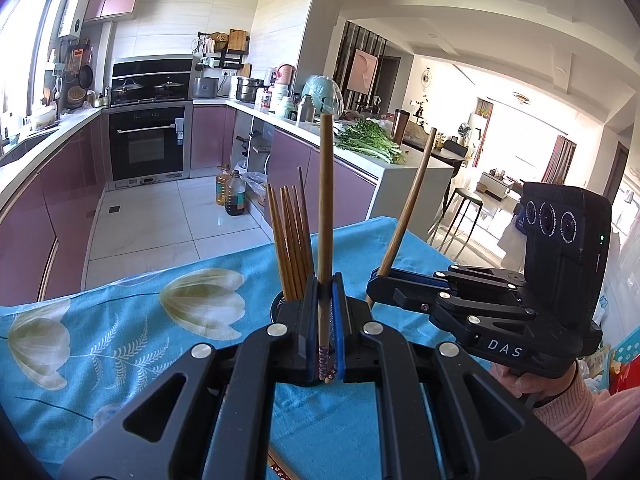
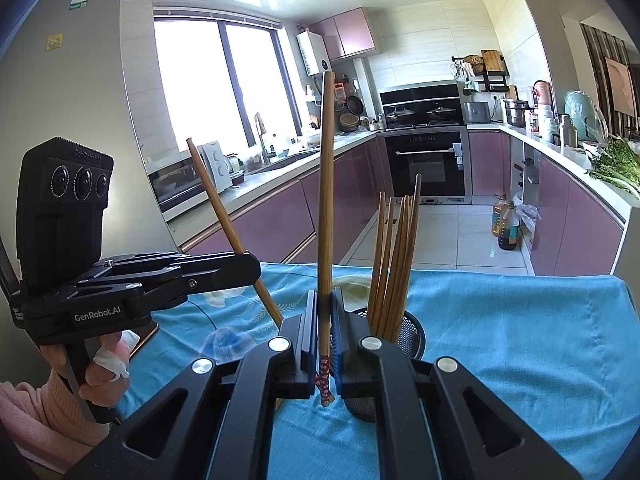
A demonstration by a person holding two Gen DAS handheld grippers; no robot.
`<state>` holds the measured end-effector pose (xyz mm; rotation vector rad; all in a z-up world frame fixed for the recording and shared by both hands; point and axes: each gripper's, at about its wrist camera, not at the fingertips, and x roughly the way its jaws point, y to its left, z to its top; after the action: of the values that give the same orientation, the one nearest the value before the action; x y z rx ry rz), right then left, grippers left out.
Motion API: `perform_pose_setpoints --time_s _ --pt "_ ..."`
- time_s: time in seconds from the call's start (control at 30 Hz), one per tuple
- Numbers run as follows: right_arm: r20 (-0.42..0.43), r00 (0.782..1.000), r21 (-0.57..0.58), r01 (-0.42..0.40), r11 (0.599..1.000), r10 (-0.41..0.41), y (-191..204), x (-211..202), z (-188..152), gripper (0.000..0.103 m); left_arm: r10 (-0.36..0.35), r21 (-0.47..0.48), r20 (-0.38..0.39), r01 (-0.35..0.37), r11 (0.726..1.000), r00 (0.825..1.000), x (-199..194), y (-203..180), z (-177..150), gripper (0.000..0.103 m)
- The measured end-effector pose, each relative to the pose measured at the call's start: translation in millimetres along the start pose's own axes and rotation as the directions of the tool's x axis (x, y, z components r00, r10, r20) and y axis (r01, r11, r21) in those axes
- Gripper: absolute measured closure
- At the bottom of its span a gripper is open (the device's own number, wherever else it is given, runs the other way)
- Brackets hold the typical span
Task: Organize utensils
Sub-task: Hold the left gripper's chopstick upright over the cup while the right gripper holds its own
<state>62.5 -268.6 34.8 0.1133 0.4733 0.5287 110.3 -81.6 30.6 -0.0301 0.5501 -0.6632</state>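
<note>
In the left wrist view my left gripper (image 1: 326, 320) is shut on a brown chopstick (image 1: 325, 216) that stands upright, its patterned end low between the pads. Just behind it, a black mesh holder (image 1: 280, 307) has several chopsticks (image 1: 290, 240) standing in it. To the right, my right gripper (image 1: 374, 280) is shut on a second chopstick (image 1: 408, 208) that leans right. In the right wrist view the right gripper (image 2: 325, 332) clamps its upright chopstick (image 2: 326, 200) beside the holder (image 2: 410, 338). At the left of that view, the left gripper (image 2: 254, 266) pinches its leaning chopstick (image 2: 224, 216).
A blue floral cloth (image 1: 160, 320) covers the table, whose far edge (image 2: 480, 270) drops to the tiled kitchen floor. Oil bottles (image 1: 230, 194) stand on the floor by purple cabinets. A stool (image 1: 466, 200) and a counter with greens (image 1: 368, 140) lie beyond.
</note>
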Motion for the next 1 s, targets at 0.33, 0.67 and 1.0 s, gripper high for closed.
perform_pose_setpoints --time_s 0.33,0.67,1.0 --pt "0.011 1.0 -0.011 -0.003 1.0 0.003 0.4 0.0 2.9 0.097 -0.001 0.013 0.011 0.001 1.0 1.0 -2.1 0.8 5.2 0.095" --pt "0.015 1.0 -0.015 -0.003 1.0 0.003 1.2 -1.9 0.7 0.098 -0.002 0.021 0.02 0.002 1.0 1.0 -3.5 -7.8 9.1 0.095" --pt "0.025 1.0 -0.022 -0.002 1.0 0.003 -0.4 -3.1 6.2 0.097 -0.002 0.028 0.031 0.001 1.0 1.0 -5.2 -11.2 12.4 0.095"
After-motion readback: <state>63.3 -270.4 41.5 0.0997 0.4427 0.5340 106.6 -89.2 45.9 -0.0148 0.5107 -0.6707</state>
